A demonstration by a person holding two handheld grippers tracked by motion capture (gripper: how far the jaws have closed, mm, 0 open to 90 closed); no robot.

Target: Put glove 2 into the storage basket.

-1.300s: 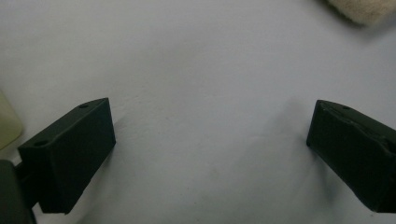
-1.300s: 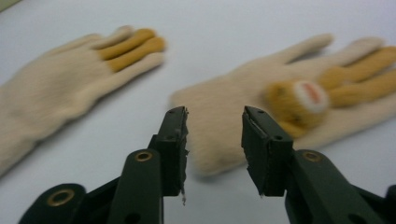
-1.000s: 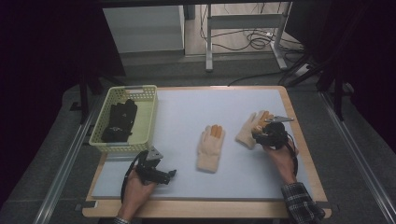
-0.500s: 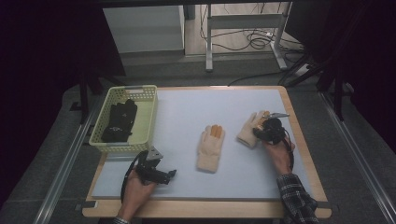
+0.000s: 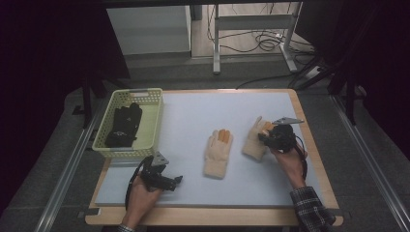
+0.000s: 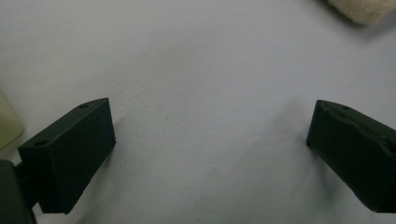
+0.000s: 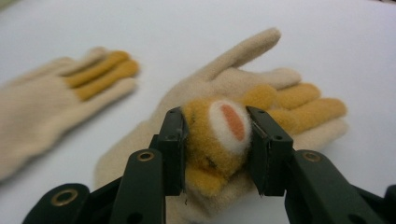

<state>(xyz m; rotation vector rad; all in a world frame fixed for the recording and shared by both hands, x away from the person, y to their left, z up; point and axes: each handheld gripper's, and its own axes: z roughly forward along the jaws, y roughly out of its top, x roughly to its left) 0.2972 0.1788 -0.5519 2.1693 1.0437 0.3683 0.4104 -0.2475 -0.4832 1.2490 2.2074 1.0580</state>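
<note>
Two cream gloves lie on the tabletop (image 5: 193, 104) in the high view; the right hand-held gripper (image 5: 269, 137) sits on the right glove (image 5: 253, 140), while the left hand-held gripper (image 5: 167, 180) rests near the basket (image 5: 153, 118). Left gripper view: its jaws spread over bare surface. Right gripper view: jaws that have just been closing pinch a bunched fold of that glove, so lift slowly, keeping enough fabric clamped.

Looking like a lab: worktable (image 5: 309, 159) sitting on aluminium rails (image 5: 63, 179), loose cables (image 5: 261, 41) trailing, dark curtains (image 5: 43, 53) hanging.
</note>
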